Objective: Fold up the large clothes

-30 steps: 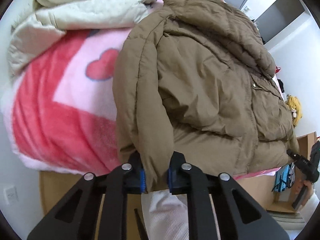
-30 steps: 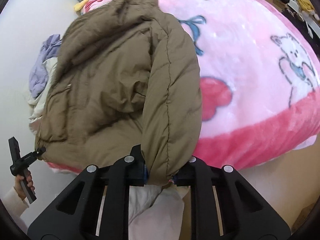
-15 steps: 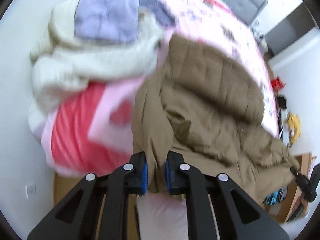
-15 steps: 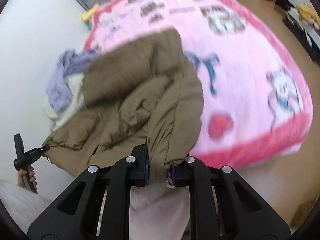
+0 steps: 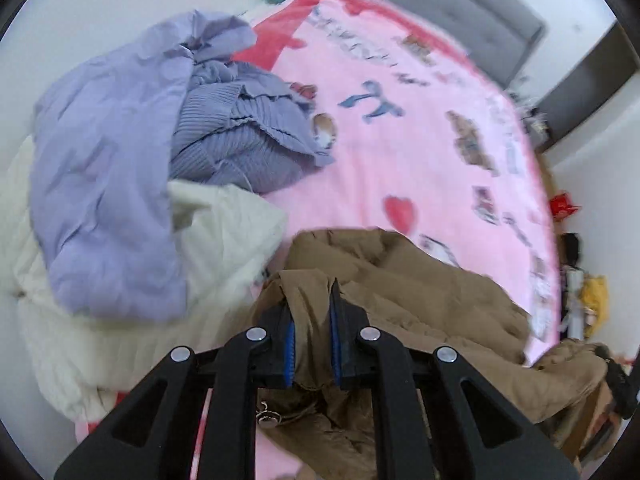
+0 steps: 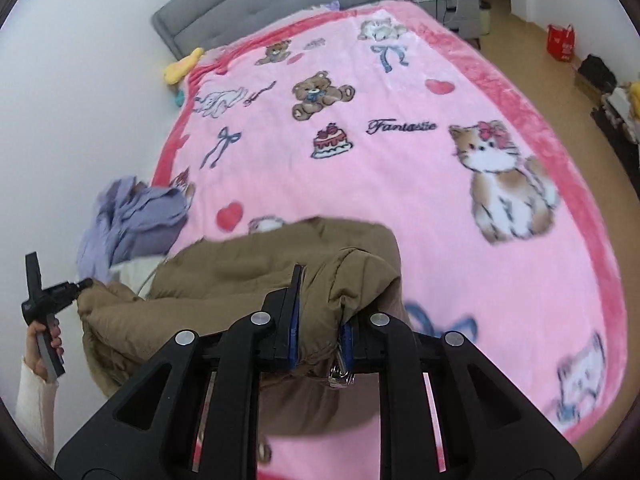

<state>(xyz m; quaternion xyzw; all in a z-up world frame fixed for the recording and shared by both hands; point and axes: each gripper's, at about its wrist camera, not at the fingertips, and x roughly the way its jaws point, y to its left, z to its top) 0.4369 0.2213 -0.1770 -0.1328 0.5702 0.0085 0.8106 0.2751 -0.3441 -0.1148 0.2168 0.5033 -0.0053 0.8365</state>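
Each claw, left (image 5: 312, 338) and right (image 6: 320, 330), was clamped on the brown jacket (image 6: 248, 280), which stretched between them along the bed's (image 6: 400, 184) near edge.

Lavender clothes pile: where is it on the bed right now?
The lavender clothes pile lies at the bed's wall-side edge, left in both views, partly on the cream jacket and just beyond the brown puffer coat.

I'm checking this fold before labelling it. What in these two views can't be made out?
- Left wrist view: hem of the brown padded jacket sits behind the left tool.
- Left wrist view: prints on the pink fleece blanket are motion-blurred.
- Right wrist view: jacket's lower part is cut off behind the right tool.
- Cream quilted garment lies partly under the lilac garment.
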